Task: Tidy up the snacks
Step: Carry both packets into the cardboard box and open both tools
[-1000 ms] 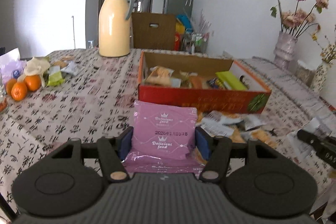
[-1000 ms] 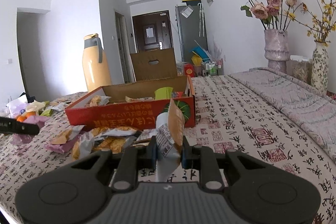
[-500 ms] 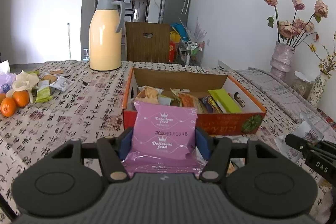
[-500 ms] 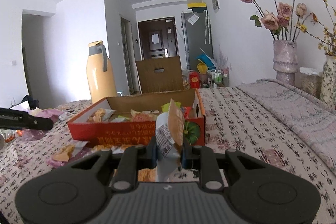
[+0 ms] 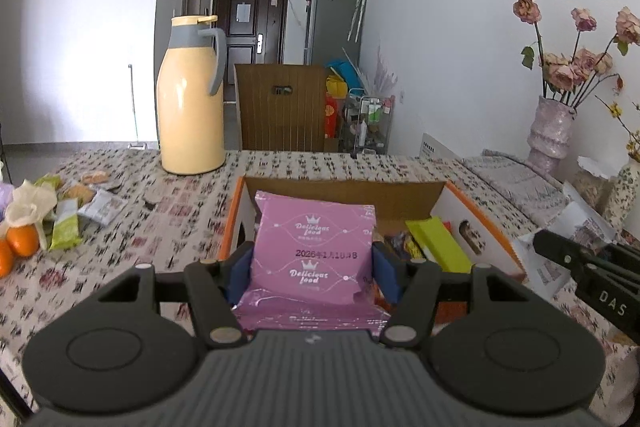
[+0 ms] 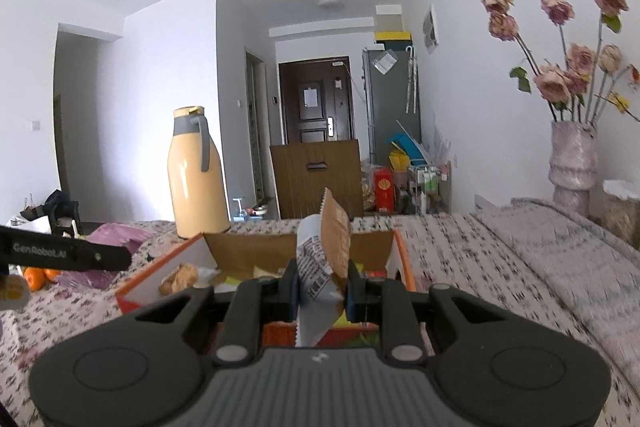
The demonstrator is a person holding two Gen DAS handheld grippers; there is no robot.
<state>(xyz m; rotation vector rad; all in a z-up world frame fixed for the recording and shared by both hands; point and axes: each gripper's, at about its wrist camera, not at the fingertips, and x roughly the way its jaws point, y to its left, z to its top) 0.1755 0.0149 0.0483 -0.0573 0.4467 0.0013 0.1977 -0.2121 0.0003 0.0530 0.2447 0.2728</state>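
My left gripper (image 5: 312, 269) is shut on a pink snack packet (image 5: 314, 251) printed "Delicious food", held over the near left part of the orange cardboard box (image 5: 492, 223). The box holds several snacks, among them a yellow-green pack (image 5: 438, 243). My right gripper (image 6: 322, 291) is shut on a grey and brown snack packet (image 6: 324, 247) that stands upright between its pads, at the near right end of the same box (image 6: 160, 273). The right gripper's finger (image 5: 580, 267) shows at the right edge of the left wrist view. The left gripper's finger (image 6: 64, 255) crosses the left edge of the right wrist view.
A tall yellow thermos (image 5: 190, 99) stands behind the box on the patterned tablecloth (image 5: 120, 259). Oranges (image 5: 22, 239) and loose snack packs (image 5: 70, 211) lie far left. A vase of dried roses (image 5: 550, 131) stands far right, a wooden chair back (image 5: 280, 107) beyond the table.
Both grippers have moved forward and up with their packets, from short of the box's front wall to above its near edge. The loose packs in front of the box have dropped out of view.
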